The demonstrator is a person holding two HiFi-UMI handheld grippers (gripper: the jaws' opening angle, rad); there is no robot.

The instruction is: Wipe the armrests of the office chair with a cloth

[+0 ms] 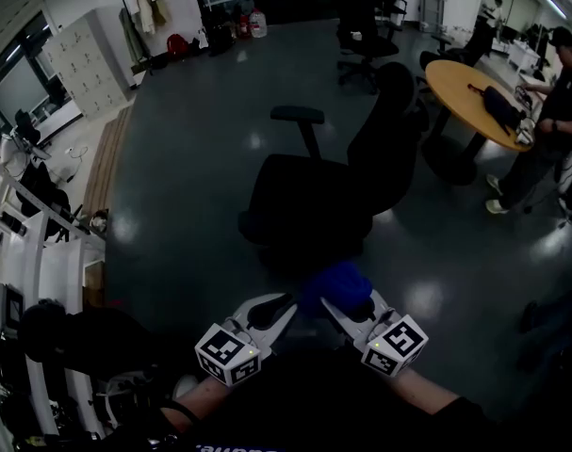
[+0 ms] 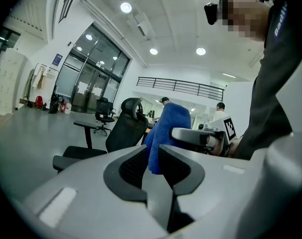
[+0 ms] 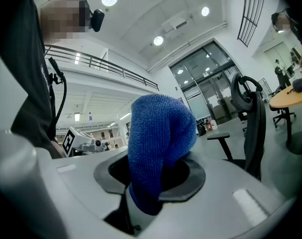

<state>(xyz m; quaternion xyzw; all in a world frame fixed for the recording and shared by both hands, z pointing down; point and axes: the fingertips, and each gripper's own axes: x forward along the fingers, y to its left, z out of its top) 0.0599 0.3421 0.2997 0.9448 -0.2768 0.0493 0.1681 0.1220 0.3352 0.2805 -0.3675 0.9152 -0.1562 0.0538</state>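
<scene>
A black office chair (image 1: 314,196) stands ahead of me, its far armrest (image 1: 297,114) raised on a post. The chair also shows in the left gripper view (image 2: 126,128) and the right gripper view (image 3: 252,123). A blue cloth (image 1: 337,285) is bunched just in front of my body, short of the chair. My right gripper (image 1: 331,301) is shut on it, and the cloth (image 3: 158,143) bulges up out of its jaws. My left gripper (image 1: 290,306) meets the cloth's other end. A tip of cloth (image 2: 154,156) sits pinched in the narrow gap of its jaws.
A round wooden table (image 1: 469,92) with a dark bag stands at the right, a person (image 1: 559,111) beside it. Another office chair (image 1: 366,40) is farther back. Lockers (image 1: 78,64) and white shelving (image 1: 22,252) line the left side.
</scene>
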